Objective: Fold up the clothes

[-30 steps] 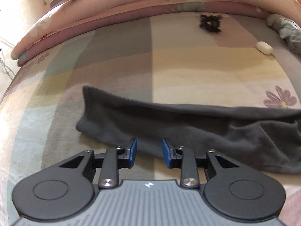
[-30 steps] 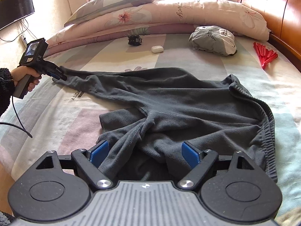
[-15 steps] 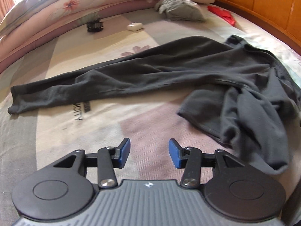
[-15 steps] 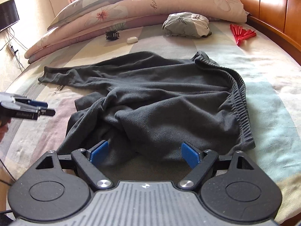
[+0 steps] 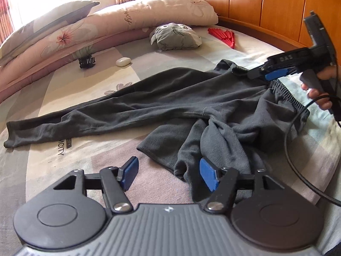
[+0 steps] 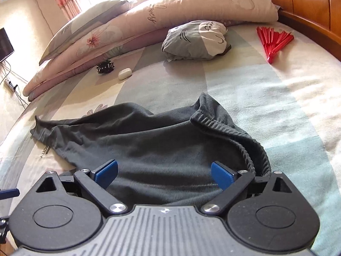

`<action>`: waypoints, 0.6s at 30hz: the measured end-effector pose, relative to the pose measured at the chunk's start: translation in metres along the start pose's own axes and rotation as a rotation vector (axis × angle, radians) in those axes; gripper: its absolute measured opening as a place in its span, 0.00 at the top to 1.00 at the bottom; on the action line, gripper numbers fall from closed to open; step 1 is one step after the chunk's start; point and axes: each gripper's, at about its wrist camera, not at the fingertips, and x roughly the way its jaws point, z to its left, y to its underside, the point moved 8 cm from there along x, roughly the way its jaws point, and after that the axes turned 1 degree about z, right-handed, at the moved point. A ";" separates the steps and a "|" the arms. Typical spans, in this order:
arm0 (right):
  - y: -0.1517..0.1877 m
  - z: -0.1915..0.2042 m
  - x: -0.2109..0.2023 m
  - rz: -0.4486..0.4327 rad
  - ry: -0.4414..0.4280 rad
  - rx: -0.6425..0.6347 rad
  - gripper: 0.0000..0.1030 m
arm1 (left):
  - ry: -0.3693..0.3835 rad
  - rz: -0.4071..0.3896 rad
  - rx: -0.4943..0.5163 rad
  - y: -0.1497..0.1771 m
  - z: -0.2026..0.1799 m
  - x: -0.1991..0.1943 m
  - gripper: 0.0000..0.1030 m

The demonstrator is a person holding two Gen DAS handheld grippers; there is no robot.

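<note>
Now I look along my left gripper (image 5: 168,171): its jaws are opening, and the crumpled near leg of the dark grey trousers (image 5: 174,98) lies just in front of the right blue pad, but nothing is pressed between the pads. The trousers are spread on the patchwork bed sheet (image 5: 89,162), one leg stretched flat to the far left, the other bunched in a heap near me.

My right gripper (image 6: 164,172) hangs over the waist part of the trousers; its jaws are also opening, very wide, with grey cloth below them and no grip on it. The ribbed waistband (image 6: 238,136) curls up just to the right of it. In the left view I see this gripper from the side, held by a hand (image 5: 321,89), with a black cable (image 5: 294,149) that hangs across the right edge of the cloth.

Further away on the sheet are a black hair claw (image 5: 87,62), a small white case (image 5: 123,61), a folded grey cartoon cloth (image 5: 175,36) and a red folding fan (image 6: 273,40), all well apart from the trousers. Floral pillows (image 6: 191,10) lie along the far side, and a wooden headboard (image 5: 266,6) stands at the right.
</note>
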 end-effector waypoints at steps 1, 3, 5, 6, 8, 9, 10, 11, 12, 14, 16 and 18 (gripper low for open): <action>-0.003 -0.004 0.010 0.012 -0.004 0.010 0.06 | 0.001 -0.003 -0.002 -0.002 -0.001 0.002 0.32; -0.008 -0.009 0.030 0.043 0.000 0.014 0.06 | 0.002 -0.007 -0.004 -0.006 -0.002 0.006 0.31; -0.012 -0.013 0.043 0.059 0.033 -0.022 0.06 | 0.006 -0.004 -0.004 -0.009 -0.001 0.013 0.31; -0.015 -0.016 0.048 0.060 0.056 -0.046 0.06 | 0.007 -0.002 -0.003 -0.010 -0.001 0.015 0.31; -0.023 -0.021 0.051 0.043 0.094 -0.085 0.06 | 0.016 -0.007 -0.010 -0.013 0.000 0.019 0.31; -0.029 -0.025 0.049 0.029 0.106 -0.094 0.06 | 0.021 -0.009 -0.013 -0.015 0.000 0.021 0.31; -0.035 -0.030 0.048 0.015 0.116 -0.093 0.06 | 0.027 -0.011 -0.017 -0.016 0.001 0.022 0.31; -0.042 -0.038 0.047 -0.001 0.130 -0.089 0.06 | 0.037 -0.014 -0.023 -0.018 0.001 0.024 0.31; -0.047 -0.045 0.046 -0.013 0.145 -0.080 0.06 | 0.043 -0.017 -0.025 -0.019 0.000 0.024 0.31; -0.056 -0.060 0.043 -0.033 0.188 -0.049 0.06 | 0.041 -0.019 -0.019 -0.021 -0.001 0.026 0.31; -0.057 -0.070 0.034 -0.045 0.206 -0.009 0.06 | 0.039 -0.020 -0.013 -0.022 -0.003 0.027 0.31; -0.053 -0.071 0.022 -0.054 0.175 0.021 0.06 | 0.044 -0.017 -0.012 -0.021 -0.004 0.027 0.31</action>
